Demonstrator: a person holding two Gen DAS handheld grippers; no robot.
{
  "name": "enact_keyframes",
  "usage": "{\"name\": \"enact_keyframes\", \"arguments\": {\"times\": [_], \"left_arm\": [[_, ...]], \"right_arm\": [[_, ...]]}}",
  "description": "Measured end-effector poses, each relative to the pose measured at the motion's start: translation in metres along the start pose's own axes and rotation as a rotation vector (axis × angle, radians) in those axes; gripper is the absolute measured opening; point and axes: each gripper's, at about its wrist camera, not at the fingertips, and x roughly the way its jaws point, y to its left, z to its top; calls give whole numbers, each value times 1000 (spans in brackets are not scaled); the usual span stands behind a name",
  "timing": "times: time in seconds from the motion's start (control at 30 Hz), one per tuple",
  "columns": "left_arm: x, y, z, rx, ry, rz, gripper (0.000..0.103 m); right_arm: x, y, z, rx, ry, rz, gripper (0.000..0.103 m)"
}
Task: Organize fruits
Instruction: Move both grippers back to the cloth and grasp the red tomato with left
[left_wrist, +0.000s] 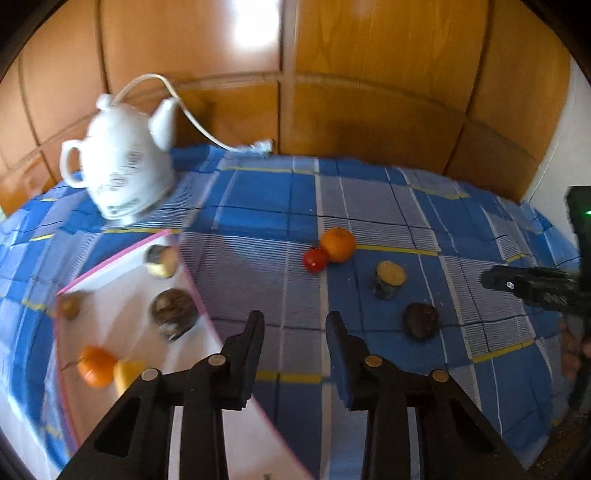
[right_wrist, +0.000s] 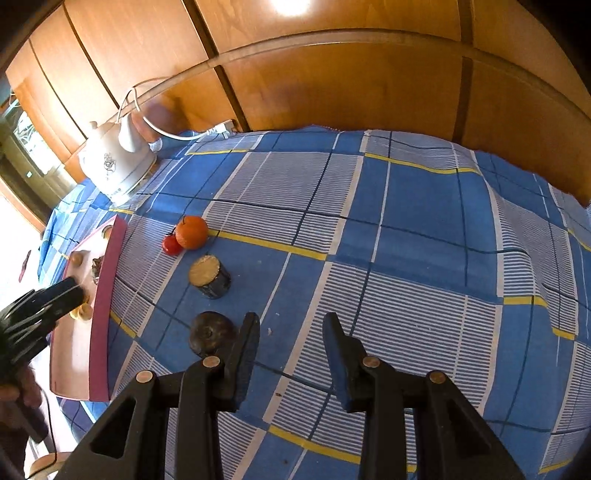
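On the blue checked cloth lie an orange (left_wrist: 337, 244) (right_wrist: 191, 231), a small red fruit (left_wrist: 315, 260) (right_wrist: 172, 244) touching it, a cut dark fruit with yellow flesh (left_wrist: 388, 280) (right_wrist: 209, 277) and a dark round fruit (left_wrist: 421, 320) (right_wrist: 211, 332). A white tray with a pink rim (left_wrist: 110, 280) (right_wrist: 105, 280) at the left holds several fruits, among them an orange (left_wrist: 96, 366) and a dark round one (left_wrist: 174, 312). My left gripper (left_wrist: 295, 325) is open and empty above the tray's right edge. My right gripper (right_wrist: 291, 326) is open and empty, just right of the dark round fruit.
A white kettle (left_wrist: 122, 170) (right_wrist: 114, 166) with a white cord stands at the back left of the table. Wooden cabinet doors (left_wrist: 369, 92) rise behind the table. The right gripper shows at the right edge of the left wrist view (left_wrist: 532, 284).
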Motion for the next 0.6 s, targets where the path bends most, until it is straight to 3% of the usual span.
{"name": "enact_keyframes", "arguments": {"times": [0.23,0.6], "left_arm": [[60,-8,29,73,95,3,38],[111,-21,44,190,180,-12,38]], "right_arm": [[2,1,4,3,6,-3,36],[2,-3,8,32,14,1,36]]}}
